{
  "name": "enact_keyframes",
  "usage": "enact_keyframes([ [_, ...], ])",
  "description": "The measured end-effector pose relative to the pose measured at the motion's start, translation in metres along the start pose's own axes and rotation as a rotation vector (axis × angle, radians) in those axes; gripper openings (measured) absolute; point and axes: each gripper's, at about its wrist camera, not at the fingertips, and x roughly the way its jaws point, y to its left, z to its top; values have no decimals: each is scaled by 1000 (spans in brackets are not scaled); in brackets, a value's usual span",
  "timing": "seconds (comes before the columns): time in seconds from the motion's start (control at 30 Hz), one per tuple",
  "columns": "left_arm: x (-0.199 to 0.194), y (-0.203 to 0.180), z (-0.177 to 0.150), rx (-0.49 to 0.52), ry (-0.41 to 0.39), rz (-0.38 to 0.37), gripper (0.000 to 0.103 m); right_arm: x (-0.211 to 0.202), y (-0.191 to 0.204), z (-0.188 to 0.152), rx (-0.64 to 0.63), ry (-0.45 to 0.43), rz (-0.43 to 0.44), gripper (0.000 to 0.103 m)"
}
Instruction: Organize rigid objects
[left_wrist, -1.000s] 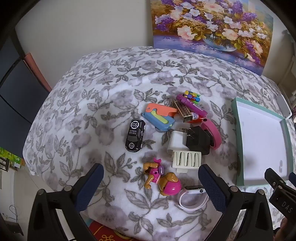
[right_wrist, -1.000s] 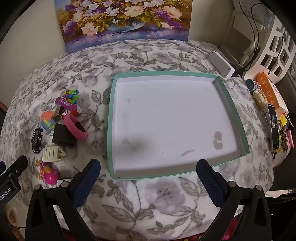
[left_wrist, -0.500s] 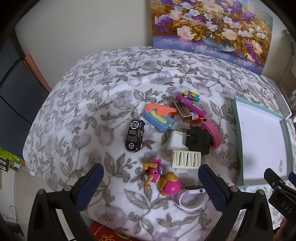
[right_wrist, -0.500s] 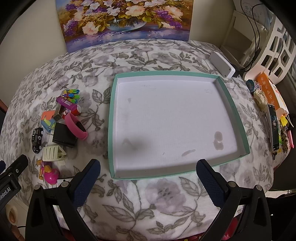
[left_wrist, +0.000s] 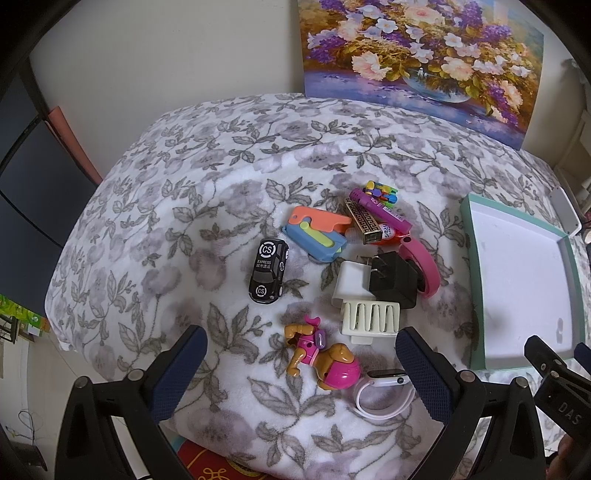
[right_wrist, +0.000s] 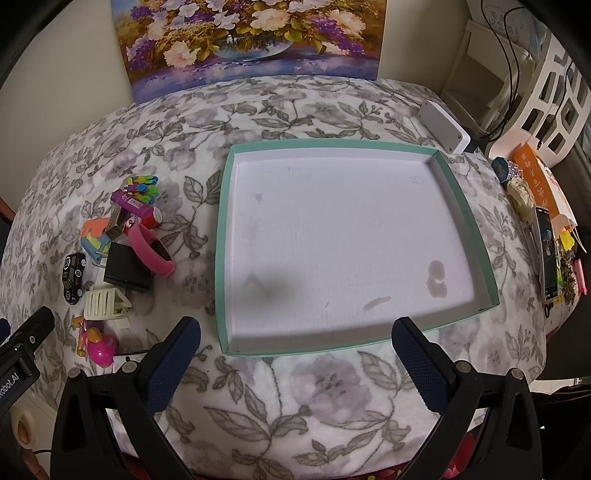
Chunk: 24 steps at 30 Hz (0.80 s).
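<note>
Left wrist view has the whole pile right in front of it: a pup toy lies nearest, just ahead of the left gripper and a bit right of centre between its fingers, long axis running diagonally from near right to far left. Just right of it is a watch, almost under the right-side finger. Past the pup sits a cream clip, then a black plug lying partly on a white charger, with a pink band against the plug's right side. The toy car stands a little apart to the left, nose pointing near. The far end of the pile is too tangled to sort out from here.

The tray is to the right of the pile, nothing in it yet, just a few stains. The right gripper hangs over the tray's near edge. Both grippers have their fingers spread wide and hold nothing.

So my read is that nothing's been sorted yet, and the left gripper is clearly the nearer one to the toys. The pup looks like the obvious first grab, though the fingers would want to close across its body, not along it. Everything sits on a floral blanket, so it's soft underneath and stuff may sink or tip when pressed.
</note>
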Motion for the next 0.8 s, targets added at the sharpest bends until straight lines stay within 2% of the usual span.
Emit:
enact_keyframes([
  [0.8,0,0,0,0,0,-2,103,4,-1,-2,-3,14,-7,103],
])
